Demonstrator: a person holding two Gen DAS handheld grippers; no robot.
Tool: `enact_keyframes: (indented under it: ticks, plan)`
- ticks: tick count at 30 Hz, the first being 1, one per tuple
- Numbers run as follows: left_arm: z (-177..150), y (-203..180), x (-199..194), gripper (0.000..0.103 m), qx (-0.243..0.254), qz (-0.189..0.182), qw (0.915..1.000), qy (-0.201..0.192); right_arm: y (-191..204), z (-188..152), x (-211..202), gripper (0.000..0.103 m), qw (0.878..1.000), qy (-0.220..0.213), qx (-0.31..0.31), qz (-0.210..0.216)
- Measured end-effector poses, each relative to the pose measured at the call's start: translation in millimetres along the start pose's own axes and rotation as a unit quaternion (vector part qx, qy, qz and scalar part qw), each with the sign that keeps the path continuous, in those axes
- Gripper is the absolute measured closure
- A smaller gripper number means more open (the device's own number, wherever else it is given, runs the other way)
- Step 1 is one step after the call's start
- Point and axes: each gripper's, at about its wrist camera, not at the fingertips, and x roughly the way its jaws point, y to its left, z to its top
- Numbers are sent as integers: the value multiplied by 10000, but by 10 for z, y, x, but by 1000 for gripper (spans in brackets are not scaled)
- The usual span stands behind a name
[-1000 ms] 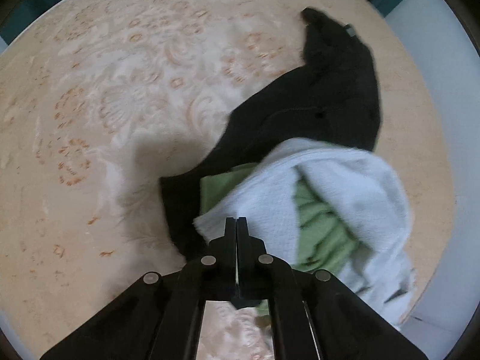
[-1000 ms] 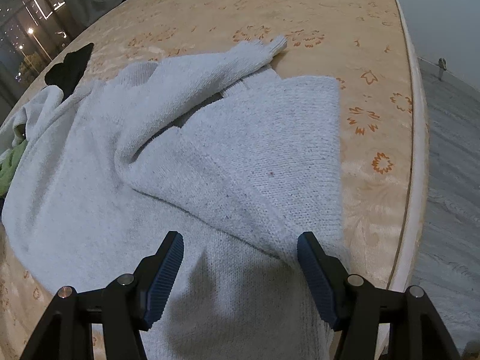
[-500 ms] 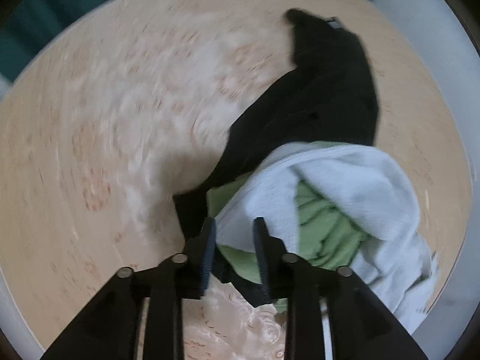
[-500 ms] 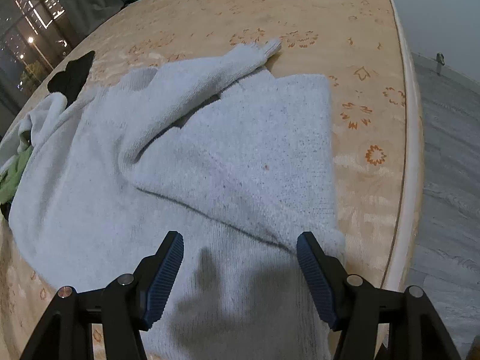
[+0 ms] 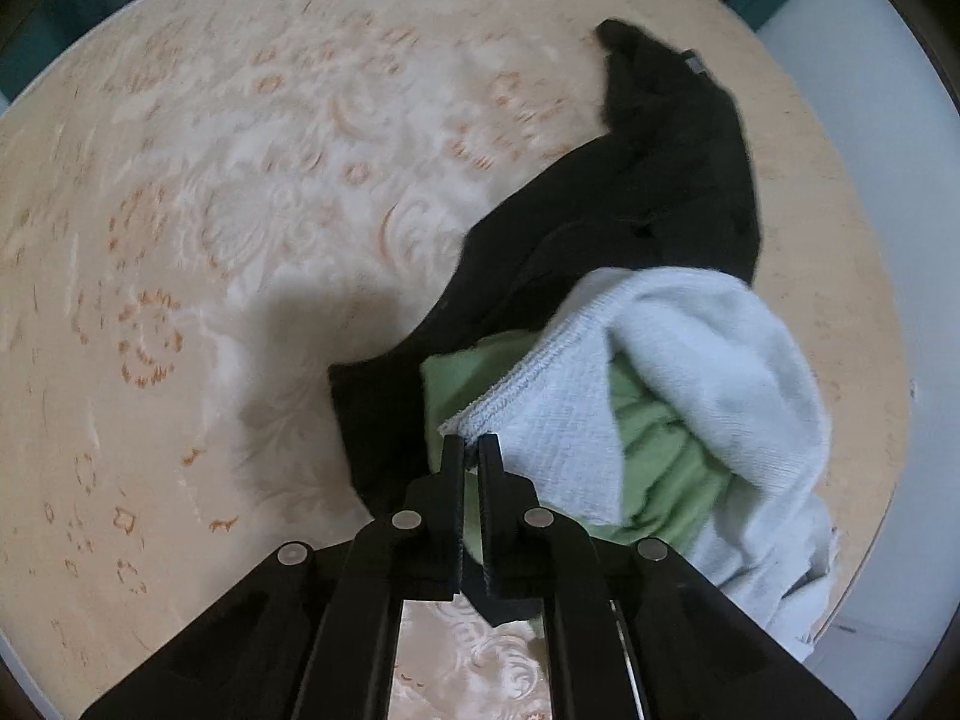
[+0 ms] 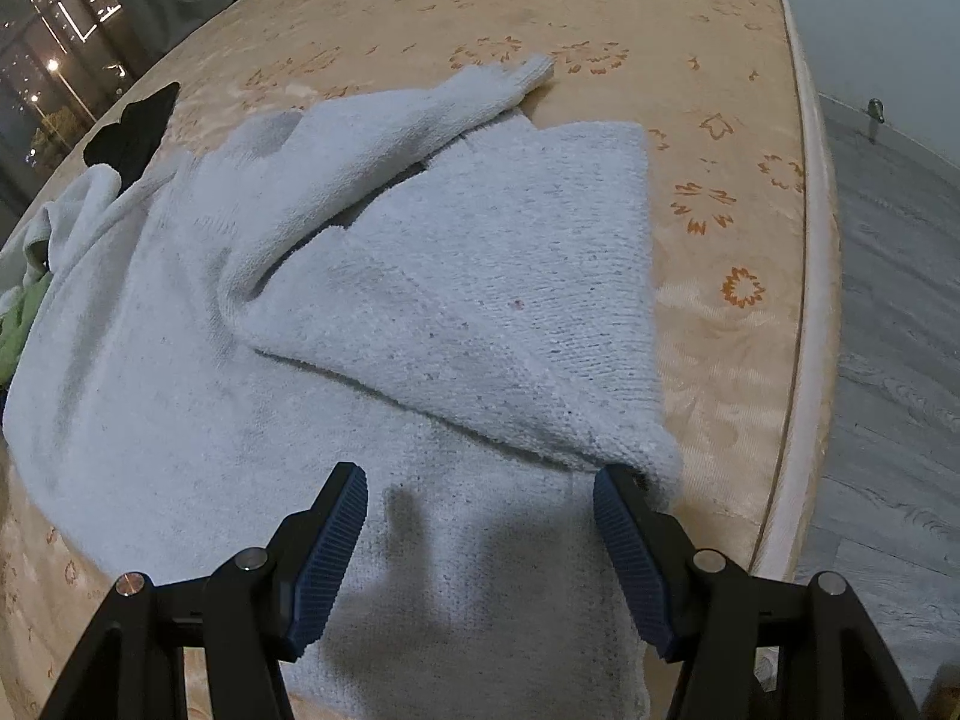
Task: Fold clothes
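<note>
Left gripper (image 5: 471,450) nearly closed at sweater (image 6: 420,300) cuff, grip unclear. Right gripper (image 6: 480,516) wide apart over sweater hem, near mattress (image 6: 720,90) edge.

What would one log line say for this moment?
left gripper: nearly shut at sweater cuff | right gripper: open over sweater | bed: black, green garments piled

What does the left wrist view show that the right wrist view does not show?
Only the left wrist view shows the left gripper, jaws nearly closed at the cuff of the sweater sleeve.

Only the right wrist view shows the right gripper with jaws wide open, the spread body of the white sweater, and the floor.

Both show the mattress, the black garment and the green garment.
</note>
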Motion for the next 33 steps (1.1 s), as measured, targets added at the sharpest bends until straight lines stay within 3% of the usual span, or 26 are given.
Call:
enact_keyframes:
  ticks: [5,7,9,11,14,17,19,21,24,28,31,33]
  plan:
    - [10,-231,-285,100,267,-405,9984,-278,21,5,-8,38,10000,-1,-45,5]
    - [-53,-582,-532,100,756,-609,9939,-525,31,9,-11,38,10000,3,-66,0]
    - [-180,-1065,-798,100,1353,-1021,9831,-696,44,17,-12,38,10000,4,-91,-8]
    - [-377,-1613,-1048,100,2002,-1510,9650,-763,54,23,-14,38,9999,-1,-102,-5]
    - [-756,-2403,-1286,100,2904,-2136,9305,-644,62,33,-10,38,10000,-8,-87,6]
    - [-1262,-3141,-1315,100,3639,-2771,8889,-234,49,27,-19,38,10000,-34,-11,36]
    - [-1626,-3535,-1149,100,3867,-3083,8688,243,19,27,-37,38,10000,-60,51,56]
    - [-1958,-3807,-891,100,4001,-3152,8578,685,-12,27,-56,38,9999,-87,112,76]
    - [-2529,-4091,-317,100,4088,-3049,8476,1466,-57,27,-83,38,9997,-126,204,106]
    - [-3166,-4243,419,100,4115,-2683,8401,2298,-132,14,-116,38,9996,-118,244,65]
    - [-3402,-4332,791,100,4102,-2382,8411,2600,-203,-2,-138,38,9995,-98,305,-10]
    - [-3352,-4320,834,99,3988,-2369,8421,2751,-251,-11,-163,38,9992,-99,379,-16]
